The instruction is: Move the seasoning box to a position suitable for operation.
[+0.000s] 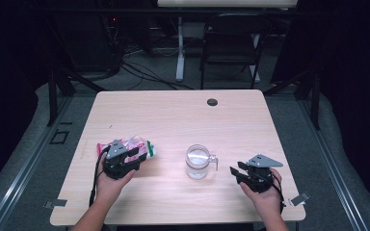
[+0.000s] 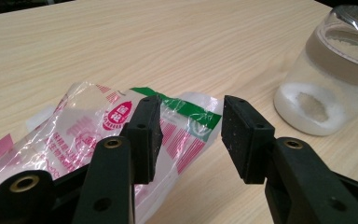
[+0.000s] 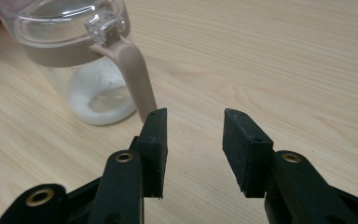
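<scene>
A clear plastic packet (image 2: 88, 135) with pink and green print lies on the left part of the wooden table (image 1: 183, 115), and the left gripper (image 2: 190, 135) hovers over its right end with jaws apart, nothing pressed between them. To the right, near the table's middle, stands a clear jar (image 1: 198, 161) with a beige handle and white grains in the bottom. The right gripper (image 3: 193, 140) sits just right of the jar, jaws apart and empty, its left pad close beside the handle's lower end.
</scene>
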`<state>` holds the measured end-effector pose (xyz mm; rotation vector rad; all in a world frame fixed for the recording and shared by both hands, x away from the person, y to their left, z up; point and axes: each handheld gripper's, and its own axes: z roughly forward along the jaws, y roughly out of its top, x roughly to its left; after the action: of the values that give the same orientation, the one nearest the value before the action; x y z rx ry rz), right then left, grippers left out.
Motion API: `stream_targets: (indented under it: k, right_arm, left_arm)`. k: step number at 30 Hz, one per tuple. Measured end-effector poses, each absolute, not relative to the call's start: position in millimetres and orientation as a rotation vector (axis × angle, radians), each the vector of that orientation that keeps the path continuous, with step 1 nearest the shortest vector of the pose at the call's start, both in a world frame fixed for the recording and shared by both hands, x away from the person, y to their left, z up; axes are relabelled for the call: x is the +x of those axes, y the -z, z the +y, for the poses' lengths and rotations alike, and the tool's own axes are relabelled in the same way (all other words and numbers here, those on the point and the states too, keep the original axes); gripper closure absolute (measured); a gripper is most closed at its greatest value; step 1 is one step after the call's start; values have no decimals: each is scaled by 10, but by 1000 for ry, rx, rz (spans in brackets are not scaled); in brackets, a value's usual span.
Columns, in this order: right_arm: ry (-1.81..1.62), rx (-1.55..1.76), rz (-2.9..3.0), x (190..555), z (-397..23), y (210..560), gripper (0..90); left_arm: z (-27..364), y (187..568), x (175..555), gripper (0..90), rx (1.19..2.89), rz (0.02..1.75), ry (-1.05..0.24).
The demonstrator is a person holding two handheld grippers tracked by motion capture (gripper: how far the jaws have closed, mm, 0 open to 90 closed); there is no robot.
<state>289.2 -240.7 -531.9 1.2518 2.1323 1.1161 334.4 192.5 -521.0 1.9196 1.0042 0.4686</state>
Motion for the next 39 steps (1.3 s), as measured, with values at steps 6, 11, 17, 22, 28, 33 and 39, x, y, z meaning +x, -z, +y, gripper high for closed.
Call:
stream_targets:
  k: [6, 11, 17, 22, 28, 33, 39]
  right_arm:
    - [-1116, 1256, 2132, 2865, -2418, 5343, 614]
    - [-1120, 1259, 2141, 2877, -2397, 5355, 609]
    - [-1121, 1213, 2175, 2918, -2287, 5364, 611]
    - [-1116, 1191, 2205, 2978, -2187, 5391, 617]
    - [-1115, 1151, 2244, 3085, -2054, 5428, 638]
    - [-1080, 1123, 2289, 3197, -1925, 5471, 657]
    - [-1056, 1133, 2290, 3340, -1833, 5497, 713]
  left_arm:
    - [1892, 5197, 3370, 578, 1888, 969, -455]
    - [1886, 5228, 3381, 574, 1926, 992, -457]
    - [1910, 5203, 3297, 559, 1905, 1005, -496]
    - [1972, 5200, 3247, 543, 1894, 1031, -512]
    - [2091, 5184, 3145, 596, 1865, 1043, -527]
    - [2218, 5181, 3069, 627, 1833, 1090, -530]
    - [2389, 5179, 2975, 647, 1781, 1140, -539]
